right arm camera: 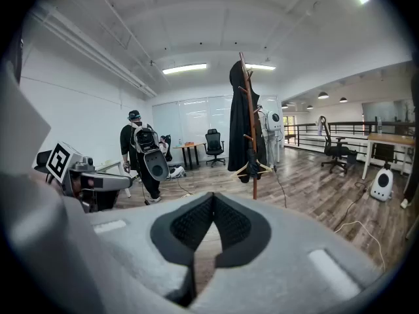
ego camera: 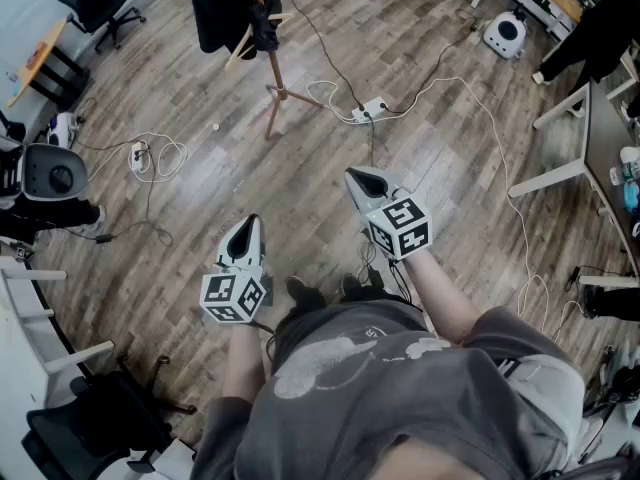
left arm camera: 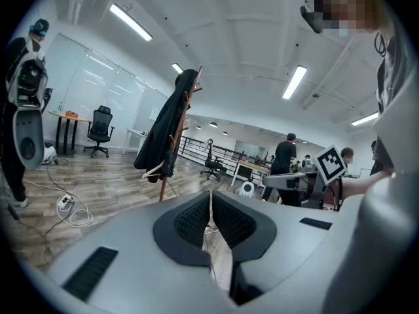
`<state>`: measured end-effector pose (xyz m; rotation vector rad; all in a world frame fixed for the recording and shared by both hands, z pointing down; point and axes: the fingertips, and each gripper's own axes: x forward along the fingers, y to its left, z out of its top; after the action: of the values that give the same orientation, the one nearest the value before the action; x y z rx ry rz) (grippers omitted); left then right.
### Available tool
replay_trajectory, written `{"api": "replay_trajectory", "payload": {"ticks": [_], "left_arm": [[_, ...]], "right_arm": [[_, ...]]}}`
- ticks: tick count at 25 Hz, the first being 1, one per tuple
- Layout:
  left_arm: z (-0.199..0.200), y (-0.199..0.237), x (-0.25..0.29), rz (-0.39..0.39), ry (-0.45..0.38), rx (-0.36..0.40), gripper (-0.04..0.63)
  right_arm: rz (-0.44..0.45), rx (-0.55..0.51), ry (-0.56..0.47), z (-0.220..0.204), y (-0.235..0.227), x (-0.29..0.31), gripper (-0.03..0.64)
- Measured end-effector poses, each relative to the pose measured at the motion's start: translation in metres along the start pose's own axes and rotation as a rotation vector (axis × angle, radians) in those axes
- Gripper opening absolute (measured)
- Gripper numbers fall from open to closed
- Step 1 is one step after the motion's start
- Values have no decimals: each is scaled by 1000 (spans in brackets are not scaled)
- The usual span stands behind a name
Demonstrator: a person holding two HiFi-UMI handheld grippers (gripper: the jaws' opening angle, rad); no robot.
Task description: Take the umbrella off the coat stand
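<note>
Approach step, as we read it: nothing is gripped yet, and we stand well short of the coat stand (ego camera: 272, 73). Bare wooden floor (ego camera: 200, 178) and a run of cables (ego camera: 368, 110) lie between us and the stand's foot.

We take the umbrella (right arm camera: 251, 153) to be the small dark folded bundle hanging against the stand's pole. It sits under the black coat (right arm camera: 239, 110) and just above the wooden hanger (right arm camera: 252, 170). It is too small for us to tell how it is hooked on.

Left hand-held gripper (ego camera: 245, 230): jaws together, nothing between them. Right hand-held gripper (ego camera: 362, 181): jaws meet at the tips, also empty.

Pose: both forearms are held out in front of the body, and both grippers aim toward the stand, tipped a little downward. The right one is nearer the stand than the left.

Next move, in our judgement: walk up to the stand, minding the cables by its foot, and open one pair of jaws. Come at the bundle from the side of the stand clear of the coat and lift it off its peg rather than tug. The stand looks light on its splayed legs and could tip
</note>
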<state>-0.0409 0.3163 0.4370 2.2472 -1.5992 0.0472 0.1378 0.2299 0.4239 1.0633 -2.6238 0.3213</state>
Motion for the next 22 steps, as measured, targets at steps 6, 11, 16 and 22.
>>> {"api": "replay_trajectory", "payload": {"ticks": [6, 11, 16, 22], "left_arm": [[4, -24, -1, -11, -18, 7, 20], [14, -9, -3, -10, -32, 7, 20], [21, 3, 0, -25, -38, 30, 20], [30, 14, -5, -45, -39, 40, 20]], "right_arm": [[0, -11, -31, 8, -7, -21, -3], [-15, -21, -56, 21, -3, -15, -3], [-34, -31, -69, 27, 1, -7, -3], [-67, -22, -75, 34, 7, -2, -3]]}}
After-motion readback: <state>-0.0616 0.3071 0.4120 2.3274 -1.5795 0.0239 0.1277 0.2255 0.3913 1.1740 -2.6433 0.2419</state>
